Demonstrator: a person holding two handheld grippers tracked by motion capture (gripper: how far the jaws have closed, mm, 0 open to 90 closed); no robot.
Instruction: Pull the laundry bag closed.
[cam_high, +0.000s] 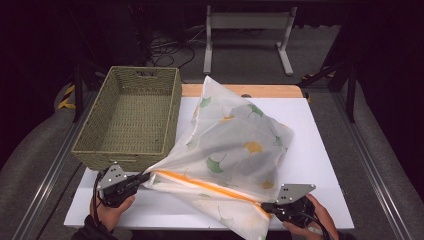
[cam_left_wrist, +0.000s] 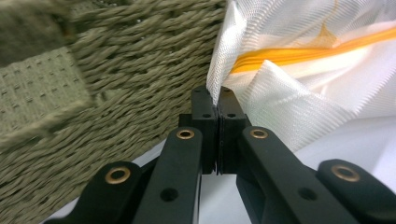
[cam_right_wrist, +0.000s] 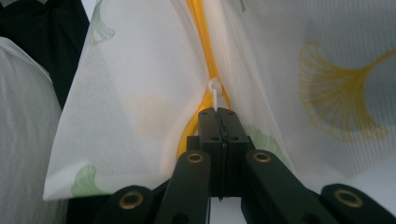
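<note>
Mesh laundry bag (cam_high: 235, 145), white with ginkgo-leaf print, lies across the white table top (cam_high: 320, 150), one corner toward the far edge, just right of the woven basket (cam_high: 131, 117), which looks empty. Orange zipper (cam_high: 210, 186) runs along the near edge between my two grippers.

Left gripper (cam_high: 145, 176): jaws closed on the bag's fabric at the zipper's left end, close beside the basket's near corner; left gripper view shows the mesh corner (cam_left_wrist: 215, 88) pinched between the pads. Right gripper (cam_high: 264, 206): jaws closed on the small white zipper pull (cam_right_wrist: 215, 93), seen clearly in the right gripper view.

Judgement: step in hand is running the zipper, left anchoring, right drawing the slider. Which way it is travelling I cannot tell.

To do it well:
- keep the left grip fixed and the zipper line taut and straight;
- pull the tab along the track, not up or sideways;
- watch for loose mesh bunching ahead of the slider;
- go slowly, the tab is thin and could slip out.
</note>
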